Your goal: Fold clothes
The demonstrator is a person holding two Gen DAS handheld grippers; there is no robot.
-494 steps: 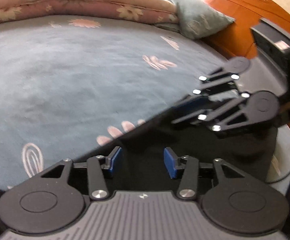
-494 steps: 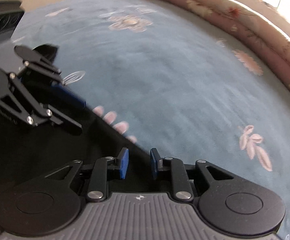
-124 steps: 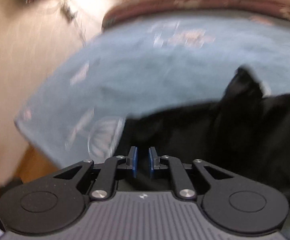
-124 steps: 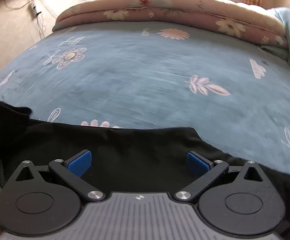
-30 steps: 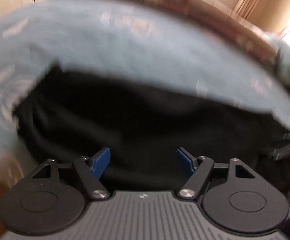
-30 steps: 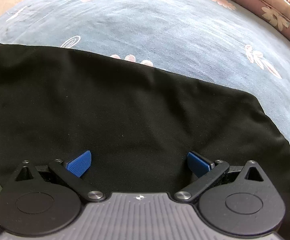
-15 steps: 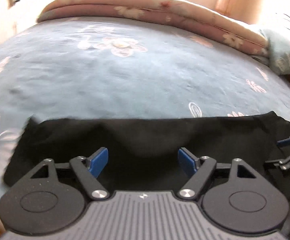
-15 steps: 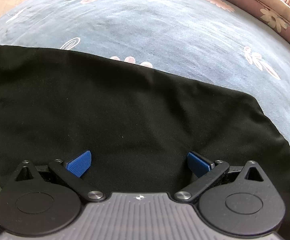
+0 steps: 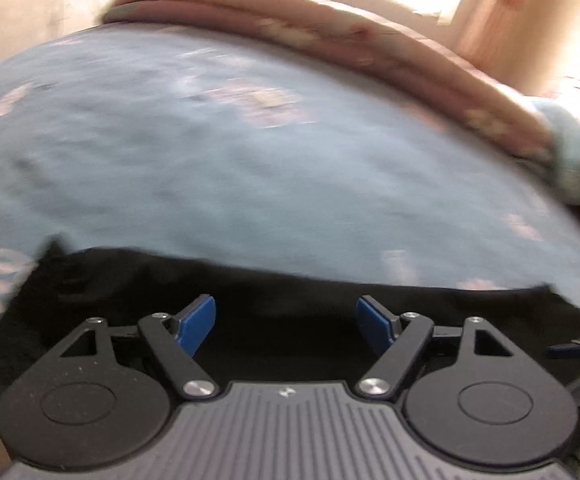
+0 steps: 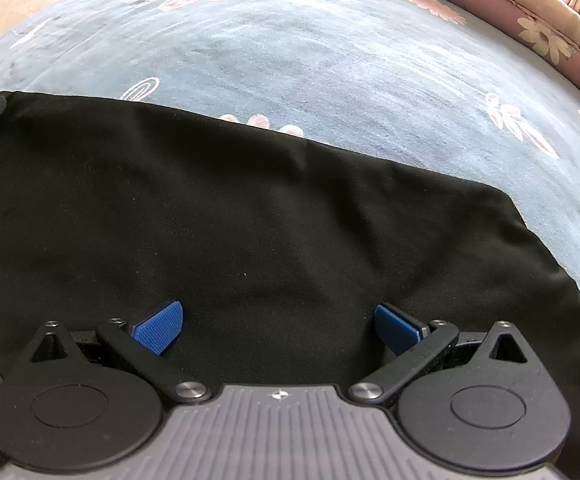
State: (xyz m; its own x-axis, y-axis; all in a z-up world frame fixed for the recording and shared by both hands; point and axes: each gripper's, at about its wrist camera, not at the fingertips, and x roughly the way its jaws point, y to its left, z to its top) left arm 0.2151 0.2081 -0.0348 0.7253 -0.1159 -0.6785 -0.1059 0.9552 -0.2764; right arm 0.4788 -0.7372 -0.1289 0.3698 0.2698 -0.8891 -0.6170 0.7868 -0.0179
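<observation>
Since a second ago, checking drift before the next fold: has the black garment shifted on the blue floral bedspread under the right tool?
No. The black cloth garment keeps its far edge beside the same pink petals on the bedspread.

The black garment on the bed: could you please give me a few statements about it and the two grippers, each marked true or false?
1. The black garment lies on a blue floral bedspread. True.
2. The right gripper is shut on the garment. False: its jaws stand wide open over the cloth, gripping nothing.
3. The left gripper is open. True.
4. The garment is white. False: it is black.
5. A pink quilt lies along the far edge of the bed. True.
</observation>
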